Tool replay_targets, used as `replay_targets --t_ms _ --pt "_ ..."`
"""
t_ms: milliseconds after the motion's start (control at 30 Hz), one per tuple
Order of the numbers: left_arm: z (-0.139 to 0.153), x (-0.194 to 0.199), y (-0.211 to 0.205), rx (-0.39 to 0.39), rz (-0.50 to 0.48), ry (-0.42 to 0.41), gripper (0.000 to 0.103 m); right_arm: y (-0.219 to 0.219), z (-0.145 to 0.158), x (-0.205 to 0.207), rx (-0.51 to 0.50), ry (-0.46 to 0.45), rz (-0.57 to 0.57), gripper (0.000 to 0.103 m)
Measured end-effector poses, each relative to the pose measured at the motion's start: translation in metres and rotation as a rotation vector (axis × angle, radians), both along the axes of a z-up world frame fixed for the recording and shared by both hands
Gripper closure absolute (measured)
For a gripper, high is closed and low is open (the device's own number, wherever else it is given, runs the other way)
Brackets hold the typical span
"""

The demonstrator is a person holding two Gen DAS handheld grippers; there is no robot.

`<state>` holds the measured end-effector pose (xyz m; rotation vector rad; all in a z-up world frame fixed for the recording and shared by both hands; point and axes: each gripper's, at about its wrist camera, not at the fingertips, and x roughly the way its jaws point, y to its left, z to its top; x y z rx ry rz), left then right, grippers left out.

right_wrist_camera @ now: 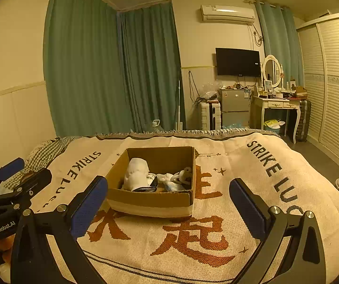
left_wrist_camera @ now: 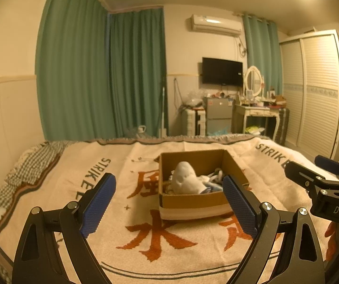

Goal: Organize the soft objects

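An open cardboard box (left_wrist_camera: 193, 202) stands on the cream blanket (left_wrist_camera: 98, 189) on the bed. In it lie a white plush toy (left_wrist_camera: 186, 181) and a heap of small pale soft items (left_wrist_camera: 213, 179). My left gripper (left_wrist_camera: 169, 200) is open and empty, held above the blanket just in front of the box. In the right wrist view the box (right_wrist_camera: 150, 202), the plush (right_wrist_camera: 136, 174) and the soft items (right_wrist_camera: 176, 177) show again. My right gripper (right_wrist_camera: 168, 200) is open and empty, in front of the box. Each gripper shows in the other's view, the right one (left_wrist_camera: 320, 172) and the left one (right_wrist_camera: 20, 175).
The blanket (right_wrist_camera: 240, 165) carries orange characters and dark lettering. A checked cloth (left_wrist_camera: 34, 163) lies at the bed's left edge. Beyond the bed are green curtains (left_wrist_camera: 98, 71), a small fridge (right_wrist_camera: 234, 106), a dressing table (right_wrist_camera: 278, 105) and a wardrobe (right_wrist_camera: 335, 82).
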<state>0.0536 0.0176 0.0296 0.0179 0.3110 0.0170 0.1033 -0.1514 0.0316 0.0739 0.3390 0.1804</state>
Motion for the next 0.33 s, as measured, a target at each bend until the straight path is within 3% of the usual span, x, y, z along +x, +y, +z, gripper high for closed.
replay_targets --t_ms 333 --pt "-0.0016 0.0002 0.0003 -0.002 0.013 0.010 0.010 -0.0017 -0.0012 0.0009 0.001 0.008 -0.001 0.000"
